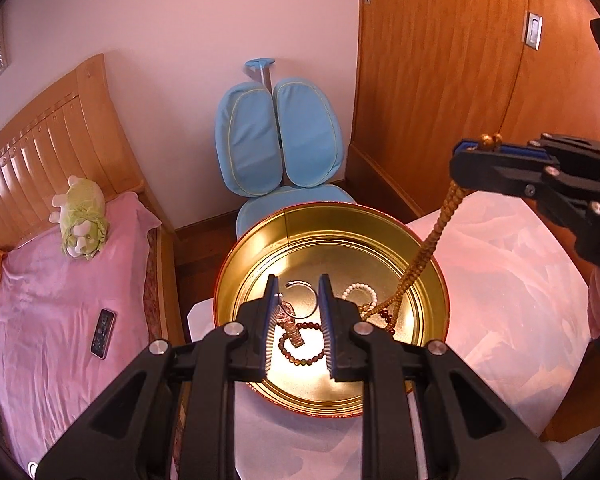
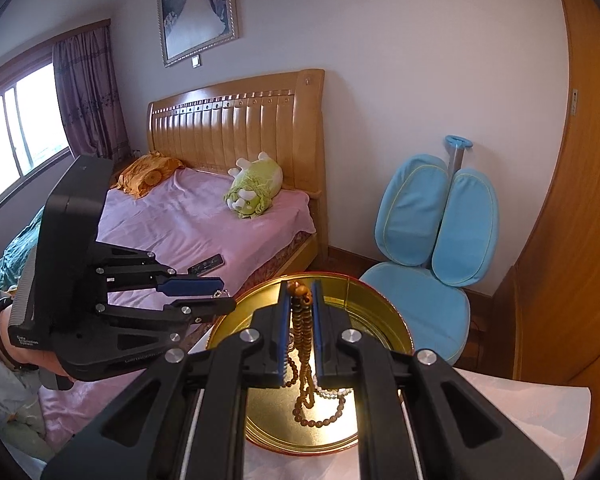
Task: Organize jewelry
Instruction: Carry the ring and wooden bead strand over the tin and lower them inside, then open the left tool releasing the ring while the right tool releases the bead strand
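Observation:
A round gold tin (image 1: 332, 224) stands on a white-covered table and holds a silver bangle (image 1: 306, 298), a white bead bracelet (image 1: 360, 292), a dark bead bracelet (image 1: 300, 354) and a watch-like piece (image 1: 292, 330). My right gripper (image 1: 466, 152) is shut on a long brown bead necklace (image 1: 424, 248) that hangs down into the tin; it also shows between the pads in the right wrist view (image 2: 302, 320). My left gripper (image 1: 298, 312) hovers over the tin, jaws apart, with a thin silver chain (image 1: 279, 298) against its left pad. The left gripper (image 2: 216, 298) also shows in the right wrist view.
A blue chair (image 1: 284, 148) stands behind the tin. A bed with a pink sheet (image 1: 60, 300), a green plush toy (image 1: 82, 218) and a phone (image 1: 103, 333) lies to the left. A wooden wardrobe (image 1: 440, 80) stands at the right. The table cover (image 1: 508, 280) extends right.

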